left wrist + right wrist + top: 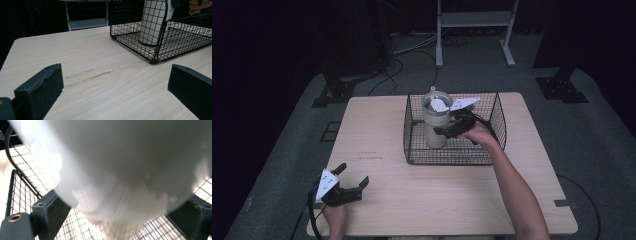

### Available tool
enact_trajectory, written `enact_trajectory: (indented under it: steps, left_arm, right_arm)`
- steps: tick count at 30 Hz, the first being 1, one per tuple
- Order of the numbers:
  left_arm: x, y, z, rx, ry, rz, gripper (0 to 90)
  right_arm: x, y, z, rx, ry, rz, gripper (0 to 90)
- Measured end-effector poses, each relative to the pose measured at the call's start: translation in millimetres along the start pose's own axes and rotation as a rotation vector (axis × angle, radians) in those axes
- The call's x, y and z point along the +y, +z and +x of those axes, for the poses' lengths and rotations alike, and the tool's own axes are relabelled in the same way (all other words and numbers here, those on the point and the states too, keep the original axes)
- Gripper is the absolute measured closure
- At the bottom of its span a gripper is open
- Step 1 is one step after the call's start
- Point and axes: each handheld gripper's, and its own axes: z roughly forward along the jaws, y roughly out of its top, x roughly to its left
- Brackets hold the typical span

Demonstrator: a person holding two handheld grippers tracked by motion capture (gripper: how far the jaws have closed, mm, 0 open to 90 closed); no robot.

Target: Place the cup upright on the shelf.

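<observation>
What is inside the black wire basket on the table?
Inside the wire basket a white tumbler stands upright on the mesh floor, with the right gripper around its side. The lid covers what the tumbler contains.

Your tumbler [435, 121] is cream-white w/ a clear-greyish lid and white tab. Basket [492, 107] is black wire, square grid pattern. Table [377, 130] is pale wood grain w/ a dark streak mid-left. Both your grippers, left gripper [352, 176] and right gripper [447, 131], are black w/ white-grey top plates. Floor carpet [597, 130] is grey-green.
</observation>
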Motion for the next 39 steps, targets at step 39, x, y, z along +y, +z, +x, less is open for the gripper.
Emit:
enact_trajectory:
  steps: [39]
  left_arm:
    - [-0.1, 0.4, -0.8, 0.000, 0.009, 0.005, 0.0]
  right_arm:
    - [19.0, -88.1, 4.1, -0.135, 0.030, 0.041, 9.1]
